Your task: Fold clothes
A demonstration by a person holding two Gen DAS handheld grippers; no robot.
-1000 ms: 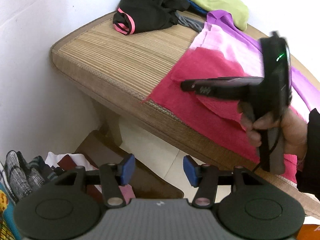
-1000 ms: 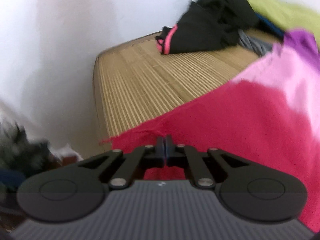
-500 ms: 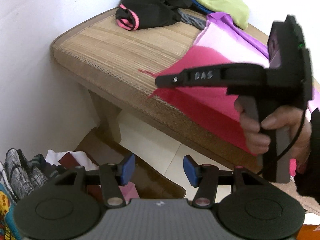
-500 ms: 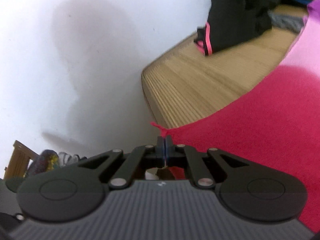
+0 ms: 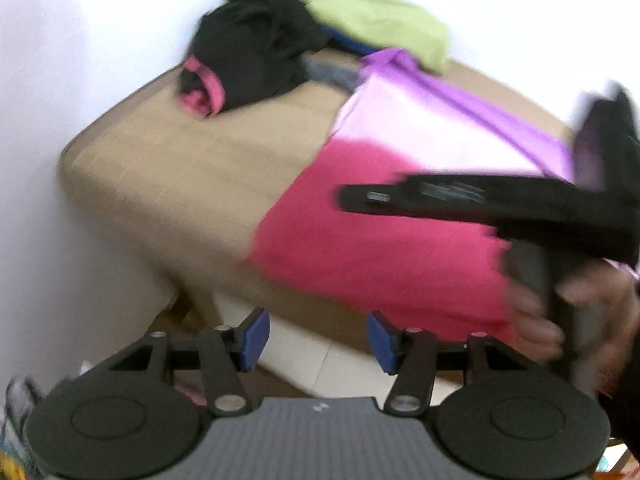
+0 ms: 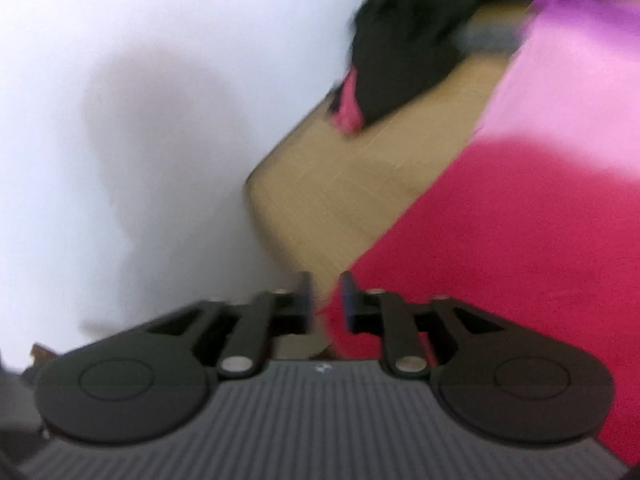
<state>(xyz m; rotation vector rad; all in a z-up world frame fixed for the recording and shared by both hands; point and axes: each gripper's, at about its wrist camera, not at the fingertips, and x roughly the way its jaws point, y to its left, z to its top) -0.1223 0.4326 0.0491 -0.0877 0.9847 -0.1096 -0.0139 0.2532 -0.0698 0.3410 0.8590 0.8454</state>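
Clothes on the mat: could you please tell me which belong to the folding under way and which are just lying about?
In the job:
- pink garment, spread on the mat
- right claw, opening at the garment's edge
- left claw, open, nothing in it

Lying about:
- black garment
- green garment
- grey garment

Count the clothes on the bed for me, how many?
3 clear ones: pink-and-purple garment near the edge, black garment by the wall, green one behind. Blue and grey bits peek out underneath.
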